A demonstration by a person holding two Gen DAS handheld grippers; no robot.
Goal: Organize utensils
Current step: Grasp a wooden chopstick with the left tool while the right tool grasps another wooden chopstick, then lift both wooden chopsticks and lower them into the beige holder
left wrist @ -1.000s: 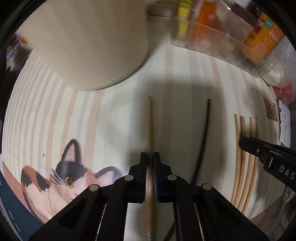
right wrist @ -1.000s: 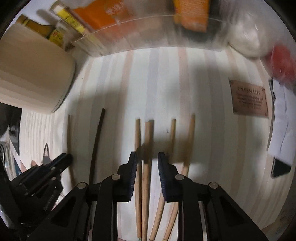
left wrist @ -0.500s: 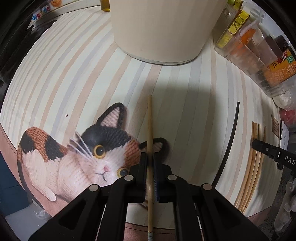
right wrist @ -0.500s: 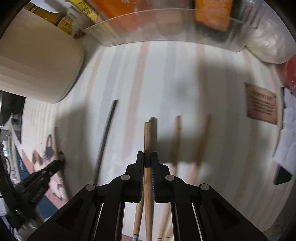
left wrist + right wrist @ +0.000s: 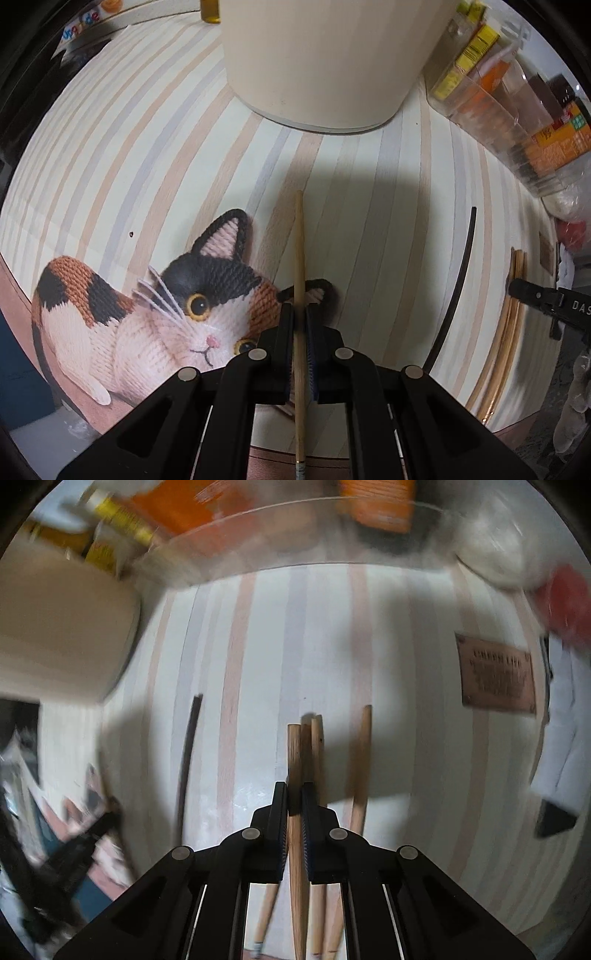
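My left gripper (image 5: 300, 314) is shut on a thin wooden chopstick (image 5: 299, 243) and holds it above the cat picture on the striped mat. A cream cylindrical holder (image 5: 321, 62) stands ahead of it. My right gripper (image 5: 294, 794) is shut on a thicker wooden chopstick (image 5: 294, 753), lifted over three more wooden chopsticks (image 5: 360, 760) that lie on the mat. A black chopstick (image 5: 187, 753) lies to their left; it also shows in the left wrist view (image 5: 458, 288). The right gripper shows at the right edge of the left wrist view (image 5: 546, 302).
A clear bin of orange and yellow packets (image 5: 517, 110) stands at the back right, also in the right wrist view (image 5: 258, 528). A brown label (image 5: 496, 679) sits on the mat at the right. White paper and a dark object (image 5: 557, 812) lie at the right edge.
My left gripper has pulled back and up with its chopstick, away from the holder. My right gripper closed on a wooden chopstick and has lifted it off the mat.
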